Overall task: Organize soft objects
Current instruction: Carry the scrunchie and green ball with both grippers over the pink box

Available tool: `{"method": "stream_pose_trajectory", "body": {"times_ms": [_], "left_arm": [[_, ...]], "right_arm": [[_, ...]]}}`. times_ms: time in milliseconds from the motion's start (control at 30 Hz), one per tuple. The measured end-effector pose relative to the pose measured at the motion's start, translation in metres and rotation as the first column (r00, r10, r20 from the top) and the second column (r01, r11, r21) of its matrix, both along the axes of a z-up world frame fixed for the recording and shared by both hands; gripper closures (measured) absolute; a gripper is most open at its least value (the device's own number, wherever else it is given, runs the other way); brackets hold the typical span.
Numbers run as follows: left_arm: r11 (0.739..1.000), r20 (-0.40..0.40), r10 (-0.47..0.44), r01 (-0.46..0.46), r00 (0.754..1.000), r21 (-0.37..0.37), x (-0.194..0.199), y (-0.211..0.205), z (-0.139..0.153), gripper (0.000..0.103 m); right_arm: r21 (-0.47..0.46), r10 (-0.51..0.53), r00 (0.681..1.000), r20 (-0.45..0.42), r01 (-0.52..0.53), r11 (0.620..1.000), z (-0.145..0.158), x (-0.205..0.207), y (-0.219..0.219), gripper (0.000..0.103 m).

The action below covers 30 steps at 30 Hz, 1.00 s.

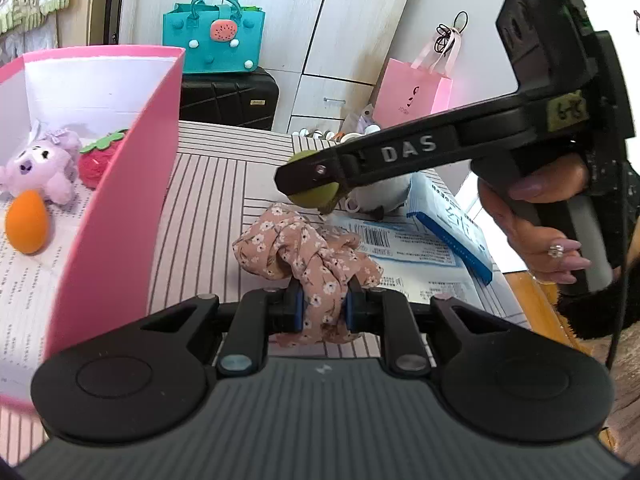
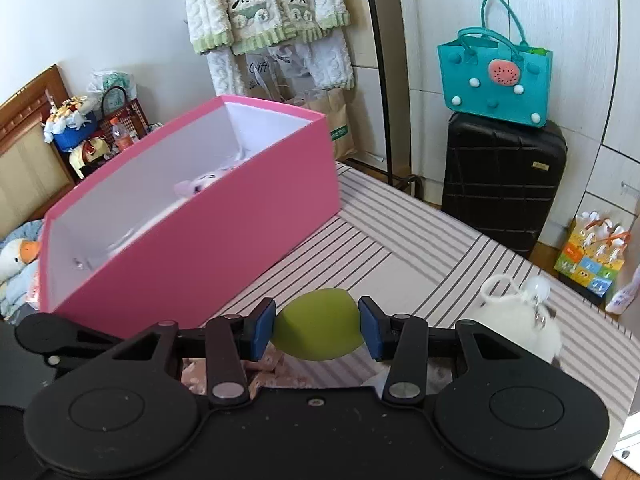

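Note:
My left gripper [image 1: 323,304] is shut on a pink floral scrunchie [image 1: 304,252], held just above the striped bed cover. My right gripper [image 2: 318,326] is shut on a soft green egg-shaped sponge [image 2: 318,322]; in the left wrist view that sponge [image 1: 310,196] hangs beyond the scrunchie, clamped by the right gripper [image 1: 316,184]. The open pink box [image 1: 120,200] stands to the left and holds a purple plush [image 1: 40,168], a red strawberry plush [image 1: 98,158] and an orange sponge [image 1: 26,222]. From the right wrist view the pink box [image 2: 224,232] lies ahead on the left.
A white fluffy keychain [image 2: 516,320] lies on the bed to the right. Blue-and-white packets [image 1: 420,240] sit behind the scrunchie. A black suitcase [image 2: 504,184] with a teal bag [image 2: 496,80] on top stands past the bed, with a pink gift bag [image 1: 412,92] nearby.

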State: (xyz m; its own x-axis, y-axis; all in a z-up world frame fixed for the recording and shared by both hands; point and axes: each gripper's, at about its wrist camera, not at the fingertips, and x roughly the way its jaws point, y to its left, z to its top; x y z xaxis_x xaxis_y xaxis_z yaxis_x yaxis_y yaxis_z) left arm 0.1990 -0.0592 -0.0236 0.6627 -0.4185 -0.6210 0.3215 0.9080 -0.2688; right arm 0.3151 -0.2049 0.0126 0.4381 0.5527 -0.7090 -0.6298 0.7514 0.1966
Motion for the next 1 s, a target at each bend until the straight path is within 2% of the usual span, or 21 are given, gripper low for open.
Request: {"method": "stream_pose_trajectory", "body": {"times_ms": [400,567,733,800,1000], "left_arm": [[1.000,0.000,-0.012,0.012,1.000,-0.006,-0.030,0.011,0.005,0.086],[0.999,0.010,-0.011,0.010,1.000,0.035,-0.042,0.018,0.011,0.085],[0.999,0.002,-0.029,0.029,1.000,0.014,-0.057,0.033,0.017,0.085],[0.999,0.009,-0.032,0.032,0.999,0.033,-0.066,0.037,0.017,0.085],[0.997,-0.035,-0.070,0.071,0.997,0.035,-0.081,0.053,0.019,0.085]], "right_arm": [[-0.008,-0.042,0.999,0.004,0.042,0.999,0.006,-0.043,-0.005,0.053],[-0.021,-0.066,0.998,0.003,0.066,0.998,0.012,-0.063,-0.010,0.053],[-0.046,-0.073,0.997,-0.009,0.072,0.996,0.021,-0.081,-0.011,0.053],[-0.045,-0.069,0.998,-0.008,0.069,0.997,0.023,-0.089,-0.011,0.053],[-0.037,-0.060,0.998,-0.016,0.060,0.998,0.025,-0.113,-0.007,0.053]]}}
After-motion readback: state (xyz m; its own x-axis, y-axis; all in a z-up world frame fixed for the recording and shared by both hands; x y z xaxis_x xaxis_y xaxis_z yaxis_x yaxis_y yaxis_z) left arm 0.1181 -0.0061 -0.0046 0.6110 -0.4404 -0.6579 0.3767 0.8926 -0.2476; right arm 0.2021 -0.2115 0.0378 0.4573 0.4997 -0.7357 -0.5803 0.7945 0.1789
